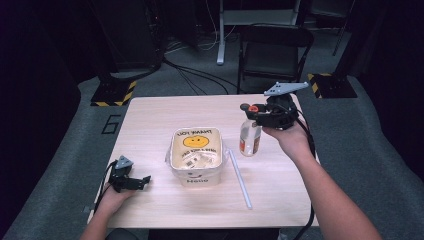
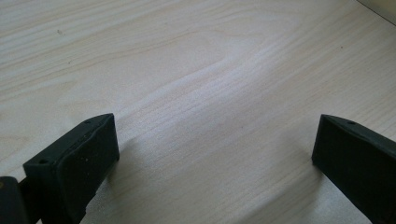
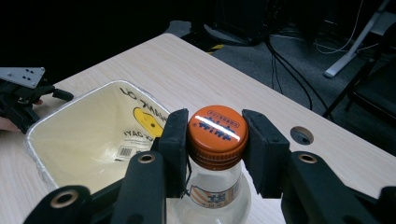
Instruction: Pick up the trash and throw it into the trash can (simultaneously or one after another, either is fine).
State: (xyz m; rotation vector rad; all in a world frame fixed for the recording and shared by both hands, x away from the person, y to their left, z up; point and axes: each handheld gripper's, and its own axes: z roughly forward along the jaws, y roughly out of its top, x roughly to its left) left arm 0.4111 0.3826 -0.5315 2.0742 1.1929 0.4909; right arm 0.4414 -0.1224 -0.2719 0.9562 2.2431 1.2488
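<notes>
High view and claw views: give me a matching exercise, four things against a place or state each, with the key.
Things:
1. bottle
2. bag-lined container
3. left claw
4. straw

Places or states:
A. lying flat on the table, right of the container
B. open, nothing between its jaws
C. gripped at its orange cap by the right claw
D. middle of the table, yellow smiley face printed inside

Pairs: 1-C, 2-D, 3-B, 4-A
</notes>
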